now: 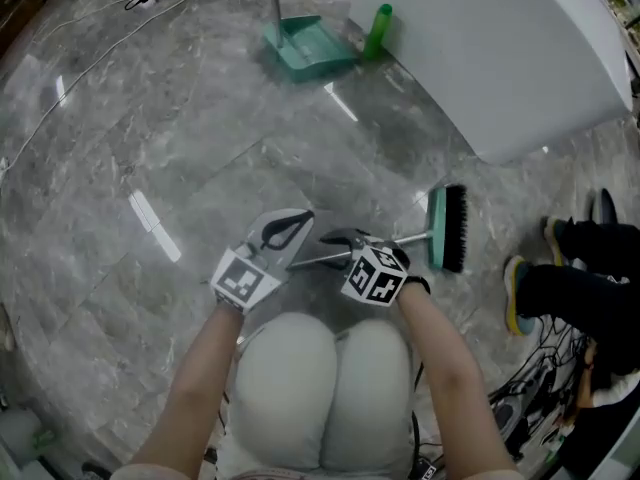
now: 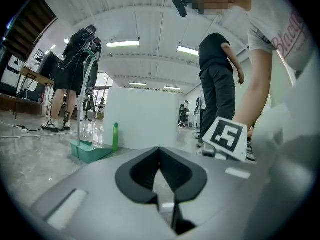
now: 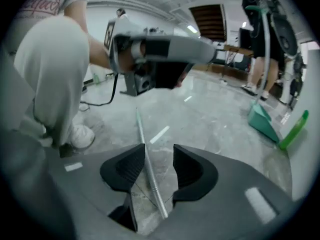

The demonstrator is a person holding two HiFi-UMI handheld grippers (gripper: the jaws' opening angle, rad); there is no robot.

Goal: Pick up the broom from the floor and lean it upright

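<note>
The broom lies flat on the grey marble floor, its green and black head [image 1: 448,228] at the right and its thin metal handle [image 1: 412,236] running left beneath both grippers. In the right gripper view the handle [image 3: 145,159] lies on the floor between the jaws of my right gripper [image 3: 159,151], which stands open and tilted down over it; the pads do not press on it. My left gripper [image 2: 160,151] is shut and empty, pointing almost level just above the floor. From the head view it [image 1: 300,223] hovers left of the right gripper [image 1: 340,240], near the handle.
A green dustpan [image 1: 305,46] with an upright pole and a green bottle [image 1: 378,30] stand at the back beside a large white counter [image 1: 500,58]. Another person's shoes and legs [image 1: 560,288] are at the right, with cables [image 1: 530,388] on the floor near them.
</note>
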